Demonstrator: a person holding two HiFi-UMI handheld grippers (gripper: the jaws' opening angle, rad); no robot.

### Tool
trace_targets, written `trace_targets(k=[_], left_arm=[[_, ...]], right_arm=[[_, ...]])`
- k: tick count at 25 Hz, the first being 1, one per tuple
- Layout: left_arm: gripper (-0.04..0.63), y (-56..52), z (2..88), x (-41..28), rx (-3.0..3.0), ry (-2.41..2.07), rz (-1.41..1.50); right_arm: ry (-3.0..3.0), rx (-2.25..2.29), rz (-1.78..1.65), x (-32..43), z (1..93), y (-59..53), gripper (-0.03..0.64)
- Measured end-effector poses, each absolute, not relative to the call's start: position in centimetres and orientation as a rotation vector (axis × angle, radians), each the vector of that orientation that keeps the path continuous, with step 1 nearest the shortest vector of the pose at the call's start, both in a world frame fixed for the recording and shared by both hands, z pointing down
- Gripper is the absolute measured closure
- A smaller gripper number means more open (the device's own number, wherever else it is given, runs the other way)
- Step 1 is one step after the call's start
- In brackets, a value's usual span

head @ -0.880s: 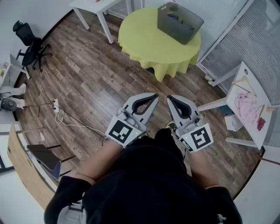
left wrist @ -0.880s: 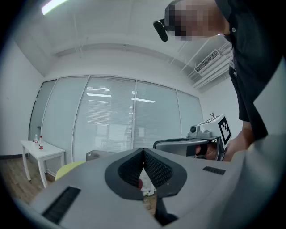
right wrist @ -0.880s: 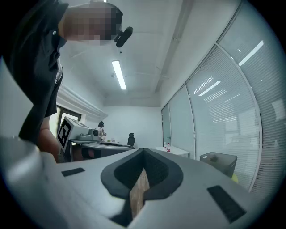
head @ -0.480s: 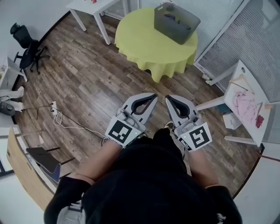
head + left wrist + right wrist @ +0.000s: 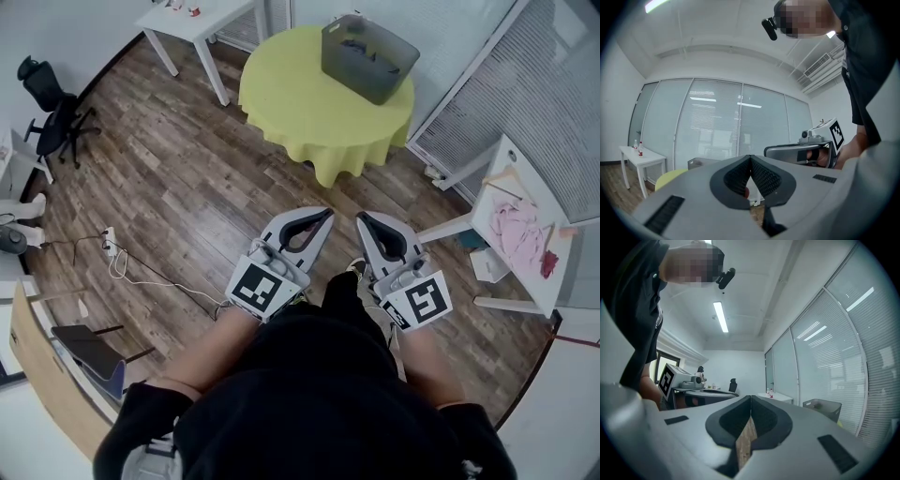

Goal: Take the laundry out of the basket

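Note:
A grey laundry basket (image 5: 367, 58) with dark clothes inside stands on a round table under a yellow cloth (image 5: 323, 101), far ahead in the head view. The basket also shows small in the right gripper view (image 5: 822, 408) and faintly in the left gripper view (image 5: 698, 163). My left gripper (image 5: 327, 213) and right gripper (image 5: 361, 217) are held side by side close to my body, level, well short of the table. Both are shut with their tips touching and nothing between them. In the left gripper view my left gripper (image 5: 750, 157) sees the right one beside it.
A white side table (image 5: 192, 21) with small bottles stands left of the round table. A white drying rack (image 5: 525, 230) with pink cloth is at the right. An office chair (image 5: 52, 103) and a floor cable (image 5: 127, 267) lie at the left. Wooden floor separates me from the table.
The round table and basket have slid up and left in the head view as I shift. Both grippers keep the same pose beside each other, still shut.

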State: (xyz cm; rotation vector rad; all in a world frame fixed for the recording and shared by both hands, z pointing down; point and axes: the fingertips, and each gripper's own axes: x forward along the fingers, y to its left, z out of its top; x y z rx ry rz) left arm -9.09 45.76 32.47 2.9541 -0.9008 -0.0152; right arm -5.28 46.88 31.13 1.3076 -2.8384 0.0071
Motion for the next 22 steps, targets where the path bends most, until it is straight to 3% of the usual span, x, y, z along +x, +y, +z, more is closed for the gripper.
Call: trace_targets(k=[22], left_arm=[[0.594,34.7,31.3,2.3,2.935,-0.980,0.041]], right_arm=[[-2.871,1.237,-0.039,6.0,29.9,35.7,0.594]])
